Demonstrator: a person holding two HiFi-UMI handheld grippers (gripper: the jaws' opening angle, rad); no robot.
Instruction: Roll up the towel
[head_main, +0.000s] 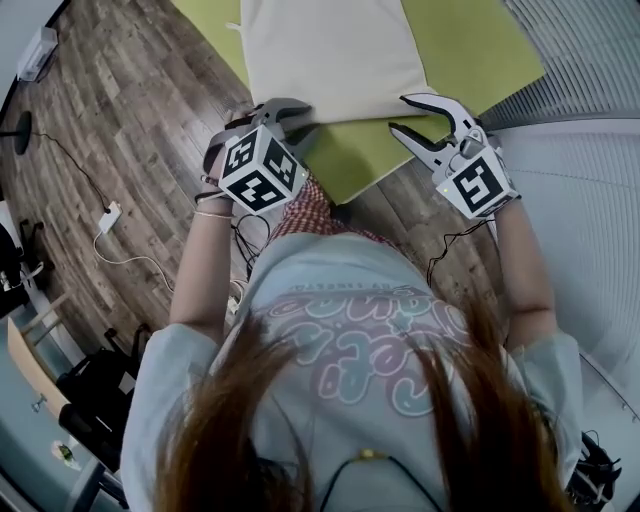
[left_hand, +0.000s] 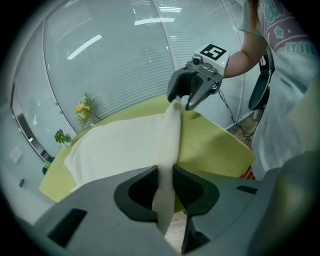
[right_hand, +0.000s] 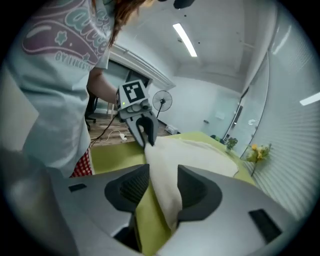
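Left hand-held gripper (left_hand: 163, 189) pinches cream towel (left_hand: 115, 145) lifted edge; right hand-held gripper (right_hand: 164, 190) jaws apart around it.

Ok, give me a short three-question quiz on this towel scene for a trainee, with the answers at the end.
1. True or false: the towel already lies rolled up on the green surface.
2. What sits between the left tool's jaws? A) a cable B) the towel's edge C) nothing
3. Fill in: the right tool's jaws stand ___ around the towel, one pad clear of it.
Key: 1 false, it is spread out; 2 B; 3 open.
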